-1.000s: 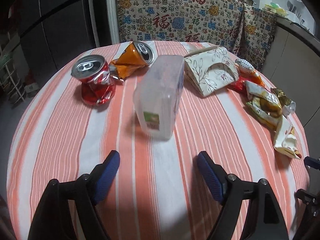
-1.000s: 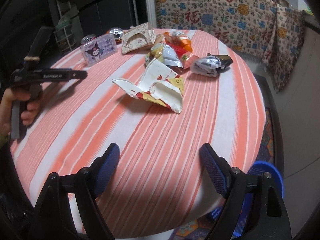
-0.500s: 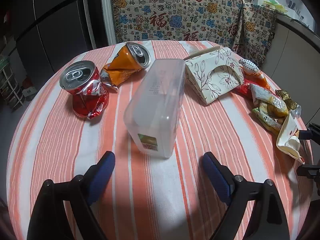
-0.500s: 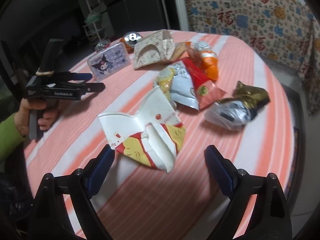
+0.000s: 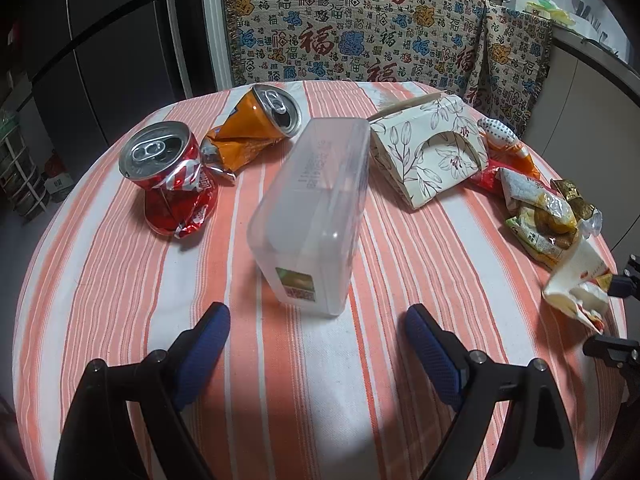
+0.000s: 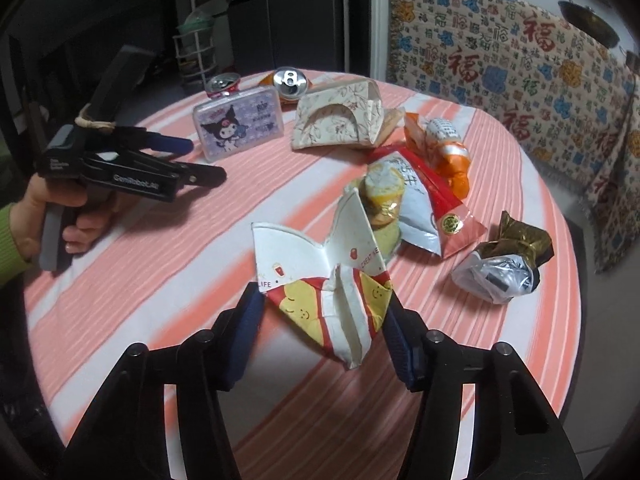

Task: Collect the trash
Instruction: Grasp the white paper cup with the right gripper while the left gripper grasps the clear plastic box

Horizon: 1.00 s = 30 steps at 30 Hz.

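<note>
Flattened white paper cup (image 6: pixel 332 280) with yellow cartoon print, right gripper (image 6: pixel 322 332) jaws closing around it, left gripper (image 5: pixel 316 336) released.

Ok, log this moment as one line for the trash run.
step: grasping | right gripper: closing around flattened paper cup | left gripper: open, empty, facing clear plastic box | cans: untouched

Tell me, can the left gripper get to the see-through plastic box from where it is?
Probably yes. The left gripper is open, and the plastic box stands right ahead of its fingers with only bare striped tablecloth between. The crushed red can sits off to the side.
</note>
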Tool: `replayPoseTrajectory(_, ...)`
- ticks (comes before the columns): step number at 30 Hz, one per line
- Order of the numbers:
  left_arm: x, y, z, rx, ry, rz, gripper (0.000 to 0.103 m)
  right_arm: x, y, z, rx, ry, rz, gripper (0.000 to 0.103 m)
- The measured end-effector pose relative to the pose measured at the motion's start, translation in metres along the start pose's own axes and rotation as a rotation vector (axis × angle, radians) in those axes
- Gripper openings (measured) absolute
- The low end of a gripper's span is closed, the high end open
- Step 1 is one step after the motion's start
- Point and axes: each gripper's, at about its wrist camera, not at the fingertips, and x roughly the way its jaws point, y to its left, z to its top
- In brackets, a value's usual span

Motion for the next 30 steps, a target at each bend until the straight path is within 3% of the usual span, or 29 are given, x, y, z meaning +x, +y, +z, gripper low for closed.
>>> replayPoseTrajectory(5,0.0,-0.001,0.0,-0.002,0.0,0.0,0.092,-0.011,0.008,-0.003,0.054,0.025,0.046,0.047)
replayPoseTrajectory(6,-0.001,0.0,0.0,-0.005,-0.002,-0.004,0.092,-0.013,0.009,-0.005,0.06,0.027,0.052,0.027)
replayPoseTrajectory(10,-0.008,0.006,0.006,-0.023,-0.033,-0.041,0.091,-0.019,0.011,-0.012,0.105,0.035,0.058,0.026)
replayPoseTrajectory(14,-0.016,0.01,0.023,-0.02,-0.081,-0.015,0.088,-0.027,0.011,-0.013,0.122,0.019,0.054,0.024)
replayPoseTrajectory(15,-0.016,0.01,0.027,-0.019,-0.087,-0.011,0.084,-0.028,0.01,-0.013,0.131,0.014,0.056,0.024)
replayPoseTrajectory(17,-0.013,0.008,0.034,-0.003,-0.074,-0.013,0.056,-0.031,0.006,-0.014,0.154,0.008,0.066,0.023)
replayPoseTrajectory(20,-0.006,0.0,0.039,0.033,-0.049,-0.009,0.032,-0.033,0.001,-0.015,0.178,0.006,0.064,0.023)
replayPoseTrajectory(23,-0.009,-0.004,0.035,0.03,-0.058,0.0,0.032,-0.034,-0.002,-0.017,0.196,0.013,0.054,0.022)
replayPoseTrajectory(30,-0.043,-0.031,-0.003,0.032,-0.035,-0.087,0.032,-0.038,-0.008,-0.024,0.25,0.044,0.09,0.022)
